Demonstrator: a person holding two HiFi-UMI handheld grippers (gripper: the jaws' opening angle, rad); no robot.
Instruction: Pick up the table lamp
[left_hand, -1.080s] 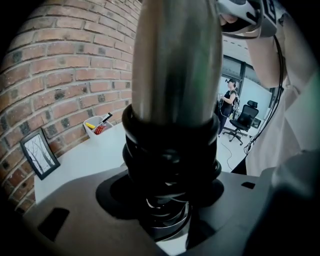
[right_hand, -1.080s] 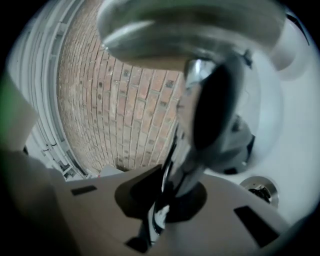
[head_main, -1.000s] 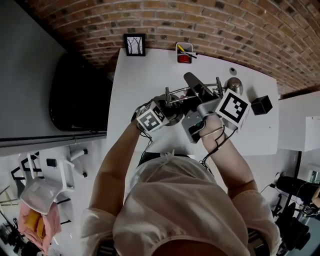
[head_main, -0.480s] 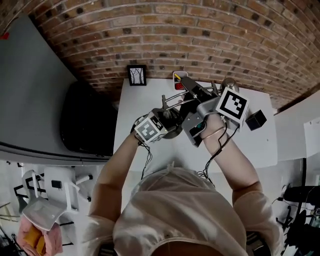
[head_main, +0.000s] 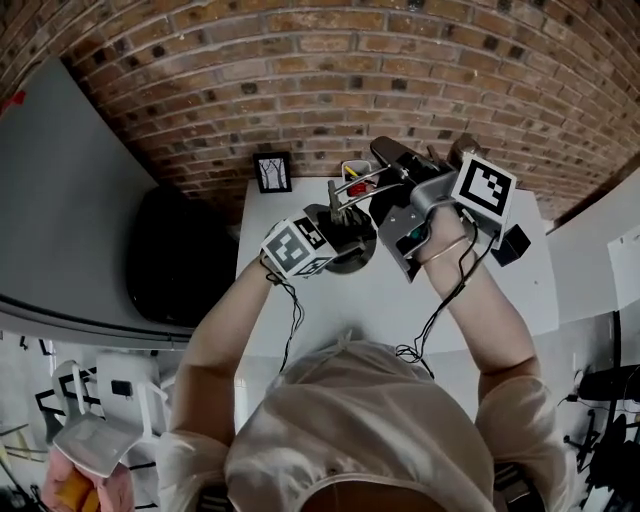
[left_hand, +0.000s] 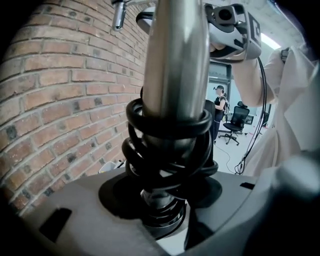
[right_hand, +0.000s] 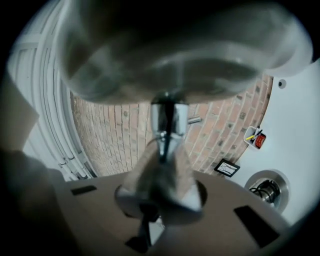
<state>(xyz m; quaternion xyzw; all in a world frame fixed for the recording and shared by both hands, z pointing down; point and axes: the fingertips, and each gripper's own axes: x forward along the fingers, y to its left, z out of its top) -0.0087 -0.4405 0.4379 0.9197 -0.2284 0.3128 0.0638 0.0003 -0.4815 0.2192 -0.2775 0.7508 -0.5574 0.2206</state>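
- Table lamp (head_main: 345, 238) is held between both grippers over the back part of the white table (head_main: 300, 300), close to the brick wall (head_main: 300, 80).
- left gripper (head_main: 332, 228): jaws closing, with the foot of the chrome stem between them and the pads on it. A black cord (left_hand: 167, 150) is coiled round the stem just above.
- right gripper (head_main: 395, 165): jaws almost together, clamped on a thin chrome fitting higher up the lamp. The shade is a blur across the top of the right gripper view.
- Along the table's back edge: picture frame (head_main: 272, 171) and pen cup (head_main: 355, 172). A black cube (head_main: 512, 243) sits under the right wrist.
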